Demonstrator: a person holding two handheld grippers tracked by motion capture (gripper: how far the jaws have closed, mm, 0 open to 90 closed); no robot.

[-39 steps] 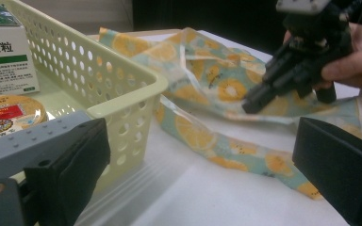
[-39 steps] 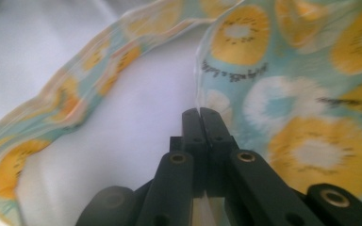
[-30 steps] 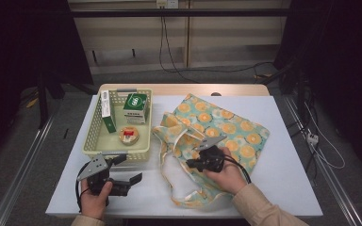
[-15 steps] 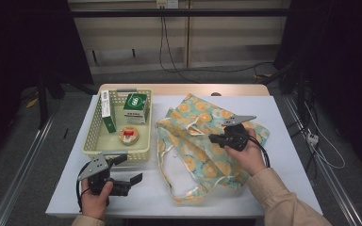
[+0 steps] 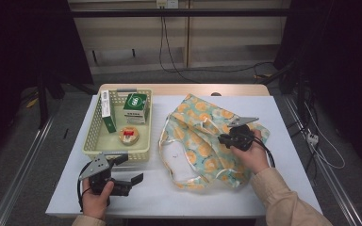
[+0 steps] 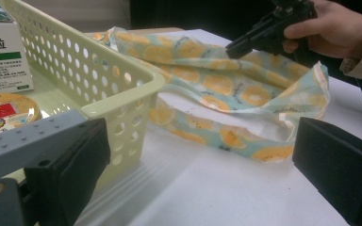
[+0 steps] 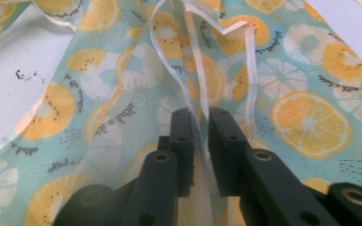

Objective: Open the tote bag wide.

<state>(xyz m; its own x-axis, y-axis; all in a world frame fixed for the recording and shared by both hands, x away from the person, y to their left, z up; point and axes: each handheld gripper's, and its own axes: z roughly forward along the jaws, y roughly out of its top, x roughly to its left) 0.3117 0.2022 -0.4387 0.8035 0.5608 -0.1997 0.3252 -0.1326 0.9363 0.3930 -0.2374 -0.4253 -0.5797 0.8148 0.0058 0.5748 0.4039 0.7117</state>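
A fabric bag (image 5: 202, 136) printed with orange slices lies flat on the white table, right of centre. My right gripper (image 5: 221, 138) hovers low over its right half, pointing left. In the right gripper view the jaws (image 7: 199, 115) stand a narrow gap apart and have just been opening. The bag's pale strap (image 7: 252, 70) runs loosely through that gap. My left gripper (image 5: 131, 169) rests at the table's front left, open wide with nothing between its jaws (image 6: 202, 160). From the left gripper view, the right gripper (image 6: 233, 47) shows above the bag (image 6: 245, 94).
A pale yellow basket (image 5: 115, 151) stands at the left, just beyond my left gripper. It holds a green box (image 5: 135, 107), a slim white and green box (image 5: 107, 110) and a round tin (image 5: 128, 135). Bare table lies between my left gripper and the bag.
My right hand has moved from the bag's front middle toward its far right, drawing the fabric along. The left gripper has stayed put.
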